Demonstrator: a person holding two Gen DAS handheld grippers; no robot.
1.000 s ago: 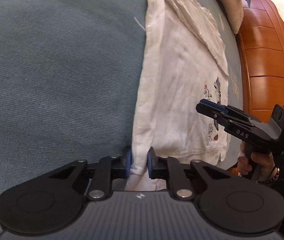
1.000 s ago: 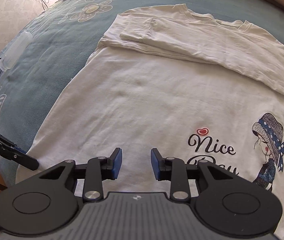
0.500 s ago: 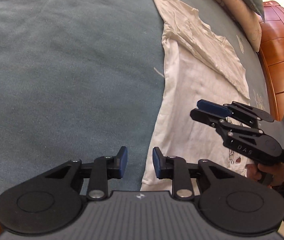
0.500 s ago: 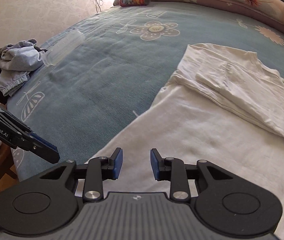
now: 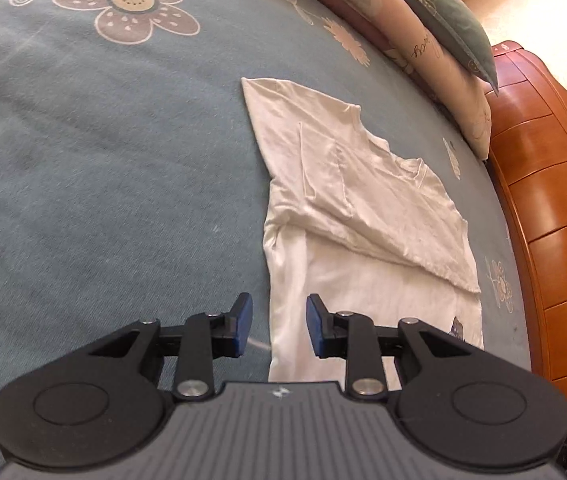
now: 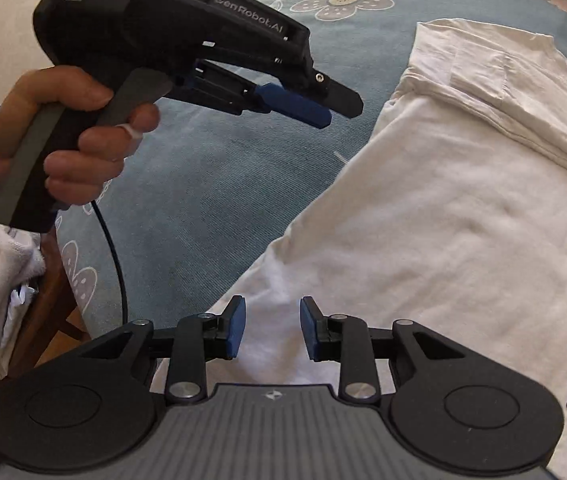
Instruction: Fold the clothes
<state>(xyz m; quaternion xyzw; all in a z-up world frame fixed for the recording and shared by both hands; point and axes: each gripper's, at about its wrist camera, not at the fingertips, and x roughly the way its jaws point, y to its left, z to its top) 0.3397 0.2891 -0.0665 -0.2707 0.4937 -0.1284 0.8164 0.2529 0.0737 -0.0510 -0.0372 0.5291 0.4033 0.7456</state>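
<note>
A white shirt (image 5: 367, 240) is spread flat on the bed (image 5: 103, 168), toward the edge that runs along the wooden frame (image 5: 555, 208), with its sleeves already laid across the chest and its print showing near the hem; the left gripper (image 5: 275, 322) is held above the shirt's side edge with jaws spread and nothing between them; the right gripper (image 6: 269, 330) is poised over the hem corner, jaws likewise parted and empty. No cloth is held, so the next fold depends on two clean pinches; if only the top layer is caught, the shirt may be dragged rather than folded, and the sleeves could be pulled loose; if one side is lifted ahead of the other, a skewed crease is likely; the grippers are seen near each other in the right view, so a collision or a tangle with the cable (image 6: 113, 256) cannot be ruled out; the bedcover itself might be pinched along with the edge.
</note>
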